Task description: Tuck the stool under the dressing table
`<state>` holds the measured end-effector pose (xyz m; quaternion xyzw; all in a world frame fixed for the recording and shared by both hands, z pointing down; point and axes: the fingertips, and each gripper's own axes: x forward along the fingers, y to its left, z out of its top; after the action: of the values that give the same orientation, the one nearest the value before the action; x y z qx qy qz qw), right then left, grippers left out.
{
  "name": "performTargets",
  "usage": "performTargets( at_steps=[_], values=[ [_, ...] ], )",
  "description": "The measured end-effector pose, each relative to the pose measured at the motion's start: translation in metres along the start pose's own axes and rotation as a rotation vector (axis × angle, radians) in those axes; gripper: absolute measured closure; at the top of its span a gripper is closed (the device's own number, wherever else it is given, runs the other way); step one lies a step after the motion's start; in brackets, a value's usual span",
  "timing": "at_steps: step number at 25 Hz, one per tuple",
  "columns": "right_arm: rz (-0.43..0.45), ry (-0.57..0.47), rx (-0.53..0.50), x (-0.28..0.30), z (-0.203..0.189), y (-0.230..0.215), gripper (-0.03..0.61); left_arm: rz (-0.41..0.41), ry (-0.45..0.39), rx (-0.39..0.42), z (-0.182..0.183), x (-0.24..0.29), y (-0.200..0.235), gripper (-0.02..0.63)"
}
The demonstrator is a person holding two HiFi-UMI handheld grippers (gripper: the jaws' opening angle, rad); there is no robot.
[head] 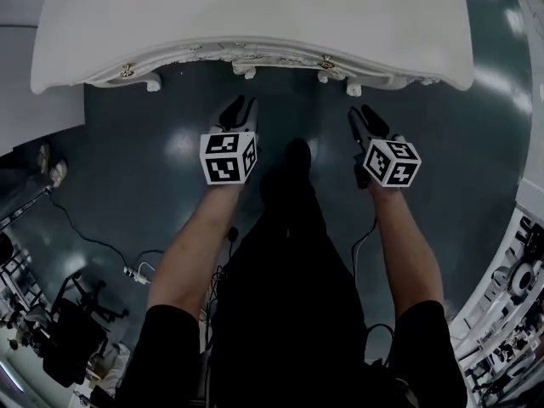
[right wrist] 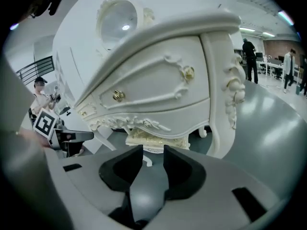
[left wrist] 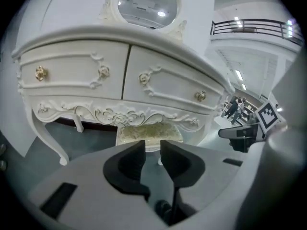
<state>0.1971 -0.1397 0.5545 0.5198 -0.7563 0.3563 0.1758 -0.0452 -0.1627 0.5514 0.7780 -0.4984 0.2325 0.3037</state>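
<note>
I'm holding both tools up off the floor, nothing in either. The left gripper (left wrist: 152,146) is showing only a narrow slit between its pads, and the right gripper (right wrist: 153,150) is sitting a touch wider, both pinching just air.

Past the jaws, the stool (left wrist: 149,132) is sitting under the dressing table (head: 255,24), its patterned seat peeking out below the carved apron, roughly in the middle. So I'm guessing the tuck is basically done and I'm just backing off. If it's needing one more nudge, I'd be pushing with both tools evenly on the seat's front edge so it's going in straight and not clipping the carving or a leg.

Counting up: one stool, one table, two drawers (left wrist: 76,73) across the front, one oval mirror (left wrist: 147,4) on top, two grippers. Further back a few people are standing around the hall
</note>
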Motion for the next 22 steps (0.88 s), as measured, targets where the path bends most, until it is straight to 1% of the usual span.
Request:
performTargets(
  at_steps=[5,8,11,14,22],
  values=[
    [0.032,-0.065,0.012,-0.048,0.031,0.038,0.453,-0.073,0.006,0.056,0.018,-0.052,-0.044,0.535],
    [0.040,-0.091,0.029,-0.075,0.045,0.059,0.459,-0.090,-0.003,0.054,0.030,-0.083,-0.061,0.558],
    [0.045,-0.108,0.022,-0.100,0.061,0.079,0.462,-0.099,-0.024,0.068,0.047,-0.111,-0.077,0.577],
    [0.061,-0.129,0.004,-0.127,0.074,0.102,0.469,-0.114,-0.051,0.089,0.062,-0.141,-0.094,0.593],
    [0.160,-0.142,-0.099,-0.196,0.094,0.168,0.479,-0.155,-0.108,0.114,0.092,-0.215,-0.131,0.603]
  ],
)
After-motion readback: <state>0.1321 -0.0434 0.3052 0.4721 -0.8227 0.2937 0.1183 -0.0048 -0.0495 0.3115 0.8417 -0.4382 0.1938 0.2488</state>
